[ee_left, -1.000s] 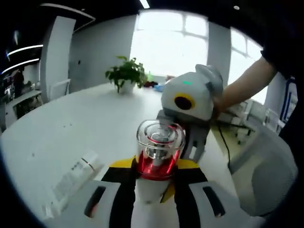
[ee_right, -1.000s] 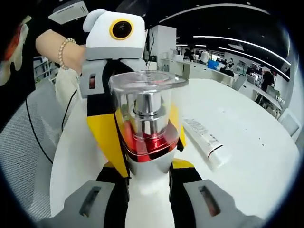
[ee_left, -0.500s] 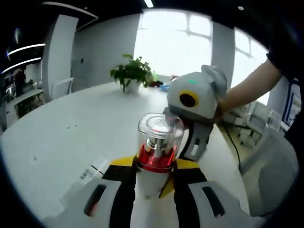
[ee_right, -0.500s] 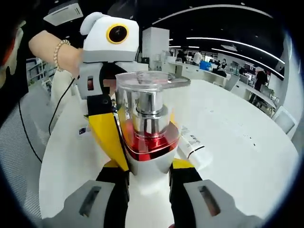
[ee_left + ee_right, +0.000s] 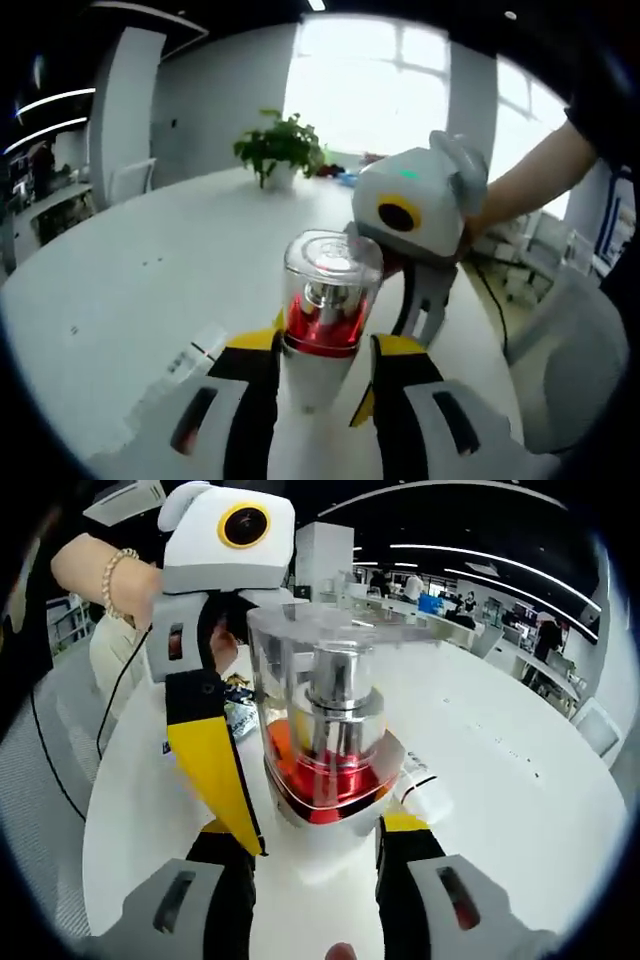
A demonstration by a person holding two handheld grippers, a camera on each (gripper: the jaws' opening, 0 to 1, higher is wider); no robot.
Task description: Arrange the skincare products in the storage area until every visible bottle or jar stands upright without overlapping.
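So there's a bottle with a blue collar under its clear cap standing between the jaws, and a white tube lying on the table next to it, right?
Not quite: the collar under the clear cap of the bottle is red, not blue, as the left gripper view shows. The rest holds: it stands between the jaws, and the white tube lies on the table beside it.

Bright backlight from the window (image 5: 375, 85) blows out; edges bend, faintly blurred.
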